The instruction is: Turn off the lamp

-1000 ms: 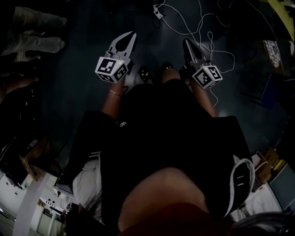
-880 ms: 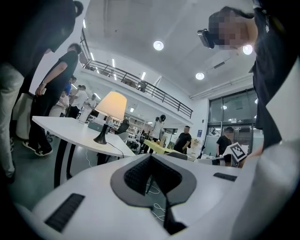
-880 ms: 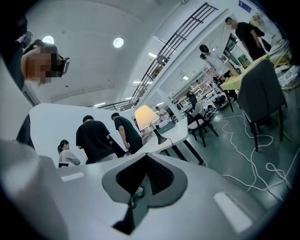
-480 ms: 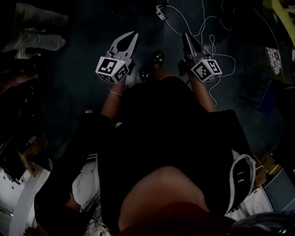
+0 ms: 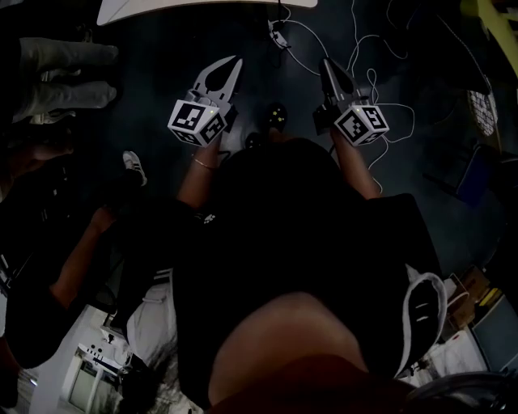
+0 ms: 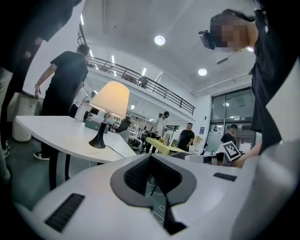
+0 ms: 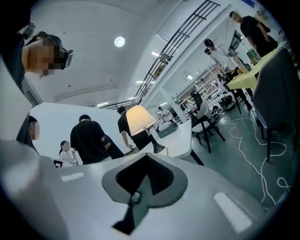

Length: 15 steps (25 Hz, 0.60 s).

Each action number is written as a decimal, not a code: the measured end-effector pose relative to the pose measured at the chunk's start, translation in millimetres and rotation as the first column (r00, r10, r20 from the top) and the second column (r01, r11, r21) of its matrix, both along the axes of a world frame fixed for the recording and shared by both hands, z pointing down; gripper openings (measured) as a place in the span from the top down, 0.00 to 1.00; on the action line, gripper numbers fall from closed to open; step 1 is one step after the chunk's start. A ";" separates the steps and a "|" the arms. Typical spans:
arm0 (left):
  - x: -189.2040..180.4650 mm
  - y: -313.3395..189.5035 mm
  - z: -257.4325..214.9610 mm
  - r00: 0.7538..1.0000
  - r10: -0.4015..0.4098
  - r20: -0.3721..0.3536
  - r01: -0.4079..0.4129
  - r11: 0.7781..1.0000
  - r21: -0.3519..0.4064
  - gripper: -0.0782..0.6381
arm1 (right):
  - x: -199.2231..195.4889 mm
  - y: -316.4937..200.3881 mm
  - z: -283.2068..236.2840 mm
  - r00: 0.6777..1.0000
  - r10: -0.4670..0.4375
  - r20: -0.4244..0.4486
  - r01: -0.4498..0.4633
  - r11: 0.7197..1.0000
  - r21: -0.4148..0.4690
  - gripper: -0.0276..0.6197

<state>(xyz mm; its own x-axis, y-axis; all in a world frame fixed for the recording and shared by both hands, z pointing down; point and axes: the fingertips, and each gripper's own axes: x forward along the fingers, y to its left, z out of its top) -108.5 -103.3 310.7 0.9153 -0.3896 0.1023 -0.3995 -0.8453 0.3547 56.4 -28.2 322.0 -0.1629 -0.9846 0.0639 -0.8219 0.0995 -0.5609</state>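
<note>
The lamp (image 6: 111,98) glows with a cream shade on a dark flared base, standing on a white table (image 6: 51,133) ahead of me. The right gripper view shows the same lit lamp (image 7: 139,119) on that table (image 7: 180,136). In the head view only the table's edge (image 5: 202,6) shows at the top. My left gripper (image 5: 231,65) and right gripper (image 5: 328,66) are held level over the dark floor, well short of the table. The left gripper (image 6: 150,157) has its jaws together with nothing in them, and so does the right gripper (image 7: 146,155).
A person in black (image 6: 65,79) stands by the table's far side, and two more people (image 7: 89,140) are near it. White cables (image 5: 364,48) trail over the floor ahead on the right. Another person (image 5: 73,251) is close at my left. Chairs (image 7: 206,124) stand beyond the table.
The floor has slid back under me and the white table's edge has come into view at the top. Both grippers keep their places in the picture. A person has appeared at lower left.
</note>
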 end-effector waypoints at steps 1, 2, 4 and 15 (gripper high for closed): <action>10.2 -3.6 0.7 1.000 0.011 0.003 -0.011 1.000 0.000 0.88 | 8.6 -0.6 2.0 1.000 0.009 -0.006 -0.009 1.000 -0.005 0.96; 19.7 -6.6 1.2 1.000 0.022 0.007 -0.022 1.000 0.003 0.88 | 16.8 -0.6 4.4 1.000 0.018 -0.009 -0.018 1.000 -0.011 0.96; 35.8 -12.2 0.5 0.999 0.037 0.014 -0.037 0.999 0.010 0.88 | 30.0 -0.8 10.4 1.000 0.028 -0.015 -0.028 0.999 -0.024 0.96; 34.9 -44.0 22.8 0.997 0.021 0.071 -0.019 0.999 -0.028 0.88 | 31.3 -35.7 47.4 1.000 -0.003 -0.027 0.001 0.996 -0.095 0.96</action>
<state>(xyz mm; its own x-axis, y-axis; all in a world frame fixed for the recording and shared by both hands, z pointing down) -73.6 -147.3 333.5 0.9128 -0.3676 0.1778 -0.4077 -0.8438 0.3489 87.7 -63.9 369.5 -0.1619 -0.9736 0.1612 -0.8365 0.0487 -0.5458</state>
